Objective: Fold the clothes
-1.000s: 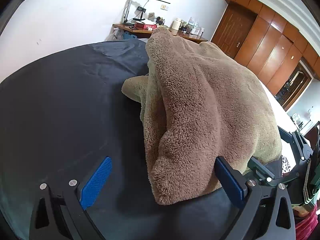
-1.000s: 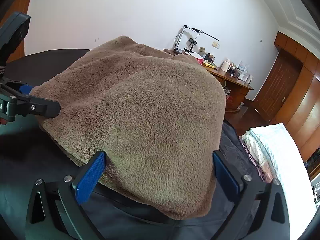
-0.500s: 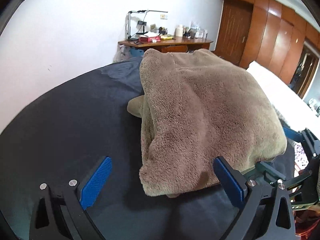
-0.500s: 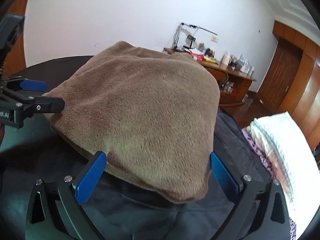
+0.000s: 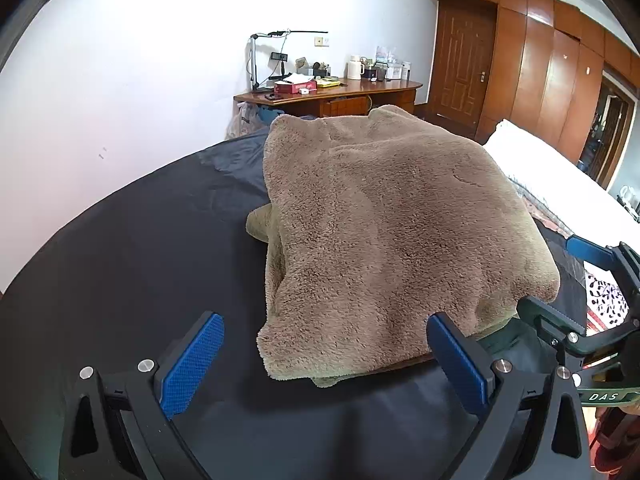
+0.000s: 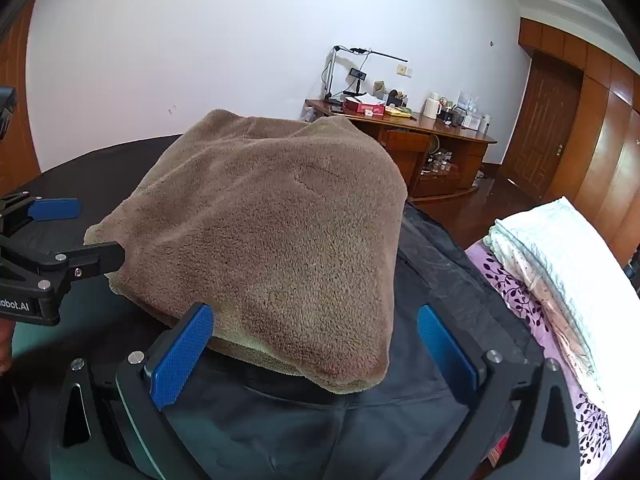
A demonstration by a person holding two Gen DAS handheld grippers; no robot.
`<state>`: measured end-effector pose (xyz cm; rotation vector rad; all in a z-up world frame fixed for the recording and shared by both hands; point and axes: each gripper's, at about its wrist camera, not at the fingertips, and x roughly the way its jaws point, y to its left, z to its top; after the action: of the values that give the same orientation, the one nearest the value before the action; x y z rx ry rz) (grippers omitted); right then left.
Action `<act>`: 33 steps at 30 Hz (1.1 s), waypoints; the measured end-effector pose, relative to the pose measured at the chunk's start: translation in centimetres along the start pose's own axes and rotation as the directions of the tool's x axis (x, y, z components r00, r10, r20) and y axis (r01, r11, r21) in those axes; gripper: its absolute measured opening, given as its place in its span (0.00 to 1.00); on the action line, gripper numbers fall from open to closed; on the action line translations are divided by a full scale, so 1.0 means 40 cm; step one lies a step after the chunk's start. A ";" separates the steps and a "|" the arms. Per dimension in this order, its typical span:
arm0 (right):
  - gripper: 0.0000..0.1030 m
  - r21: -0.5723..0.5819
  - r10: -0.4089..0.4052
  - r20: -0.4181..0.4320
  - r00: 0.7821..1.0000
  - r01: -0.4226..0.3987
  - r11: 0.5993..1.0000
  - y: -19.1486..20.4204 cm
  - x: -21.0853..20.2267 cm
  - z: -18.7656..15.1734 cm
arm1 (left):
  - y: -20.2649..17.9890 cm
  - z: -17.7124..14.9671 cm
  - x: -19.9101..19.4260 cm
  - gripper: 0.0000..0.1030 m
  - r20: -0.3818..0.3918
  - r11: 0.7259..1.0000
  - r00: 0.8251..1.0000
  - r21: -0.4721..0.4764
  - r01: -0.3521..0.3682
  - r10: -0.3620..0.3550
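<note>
A brown fleece garment lies folded in a thick, roughly square stack on a dark cloth-covered surface. My left gripper is open, its blue pads wide apart on either side of the stack's near left corner. At the right edge of that view, the right gripper is open beside the stack's near right corner. In the right wrist view the same garment fills the middle. The right gripper straddles its near edge, open, and the left gripper is open at its left corner.
A wooden desk with a lamp and clutter stands against the white wall. A wooden door and wardrobe panels are to the right. White folded bedding on a purple patterned sheet lies just right of the dark surface.
The garment, bunched and raised a second ago, now lies flatter as a square stack. Both grippers have drawn back a little from it and have stayed open.
</note>
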<state>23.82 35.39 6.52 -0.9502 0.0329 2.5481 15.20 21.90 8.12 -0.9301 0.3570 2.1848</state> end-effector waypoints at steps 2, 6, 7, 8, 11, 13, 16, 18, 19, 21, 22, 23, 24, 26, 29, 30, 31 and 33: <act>0.99 0.005 -0.005 0.005 1.000 0.005 1.000 -0.001 -0.002 0.002 | 0.000 0.002 -0.002 1.00 0.000 1.000 1.000 -0.002 0.000 0.000; 0.99 0.029 -0.013 0.018 1.000 0.013 1.000 -0.009 -0.009 0.007 | 0.004 0.008 0.002 1.00 -0.007 1.000 1.000 -0.022 0.008 -0.008; 0.99 0.035 -0.016 0.022 1.000 0.015 0.999 -0.011 -0.012 0.008 | 0.005 0.009 0.003 1.00 -0.008 1.000 1.000 -0.025 0.009 -0.009; 0.99 0.042 -0.018 0.026 0.999 0.017 0.999 -0.014 -0.014 0.009 | 0.005 0.010 0.002 1.00 -0.008 1.000 1.000 -0.027 0.008 -0.009; 0.99 0.059 -0.022 0.037 0.999 0.020 0.998 -0.020 -0.021 0.011 | 0.000 0.011 -0.003 1.00 0.000 1.000 1.000 -0.022 0.008 -0.008; 0.99 0.066 -0.021 0.041 0.999 0.018 0.998 -0.022 -0.023 0.015 | -0.005 0.012 -0.007 1.00 0.004 1.000 1.000 -0.017 0.010 -0.009; 0.99 0.064 -0.021 0.041 0.999 0.018 0.998 -0.021 -0.024 0.016 | -0.009 0.013 -0.010 1.00 0.007 1.000 1.000 -0.009 0.009 -0.009; 0.99 0.060 -0.022 0.040 0.999 0.019 0.998 -0.017 -0.024 0.015 | -0.012 0.012 -0.011 1.00 0.006 1.000 1.000 -0.003 0.008 -0.008; 0.99 0.058 -0.022 0.040 0.999 0.019 0.998 -0.018 -0.023 0.014 | -0.013 0.012 -0.012 1.00 0.006 1.000 1.000 -0.002 0.008 -0.008; 0.99 0.056 -0.022 0.038 0.999 0.020 0.998 -0.017 -0.023 0.012 | -0.012 0.012 -0.012 1.00 0.004 1.000 1.000 0.000 0.010 -0.010; 0.99 0.055 -0.021 0.037 0.999 0.019 0.998 -0.016 -0.023 0.012 | -0.012 0.011 -0.013 1.00 0.004 1.000 1.000 0.001 0.010 -0.010; 0.99 0.056 -0.021 0.036 0.999 0.019 0.998 -0.015 -0.022 0.011 | -0.013 0.011 -0.013 1.00 0.003 1.000 1.000 0.002 0.010 -0.010; 0.99 0.056 -0.020 0.036 0.999 0.018 0.998 -0.014 -0.022 0.011 | -0.013 0.011 -0.014 1.00 0.003 1.000 1.000 0.002 0.010 -0.010; 0.99 0.058 -0.020 0.034 0.999 0.018 0.998 -0.014 -0.022 0.009 | -0.014 0.011 -0.015 1.00 0.003 1.000 1.000 0.004 0.012 -0.012; 0.99 0.058 -0.020 0.031 0.999 0.018 0.998 -0.016 -0.021 0.007 | -0.017 0.011 -0.017 1.00 0.006 1.000 1.000 0.008 0.014 -0.014; 0.99 0.058 -0.020 0.029 0.999 0.018 0.998 -0.016 -0.021 0.006 | -0.018 0.011 -0.018 1.00 0.007 1.000 1.000 0.010 0.015 -0.015; 0.99 0.058 -0.020 0.028 0.999 0.018 0.998 -0.016 -0.021 0.006 | -0.018 0.010 -0.019 1.00 0.008 1.000 1.000 0.012 0.016 -0.017; 0.99 0.058 -0.019 0.027 0.999 0.018 0.998 -0.014 -0.021 0.005 | -0.020 0.009 -0.021 1.00 0.011 1.000 1.000 0.017 0.017 -0.017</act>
<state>24.47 35.63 7.27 -0.8900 0.0892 2.5286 16.02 22.20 8.99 -0.9080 0.3596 2.1676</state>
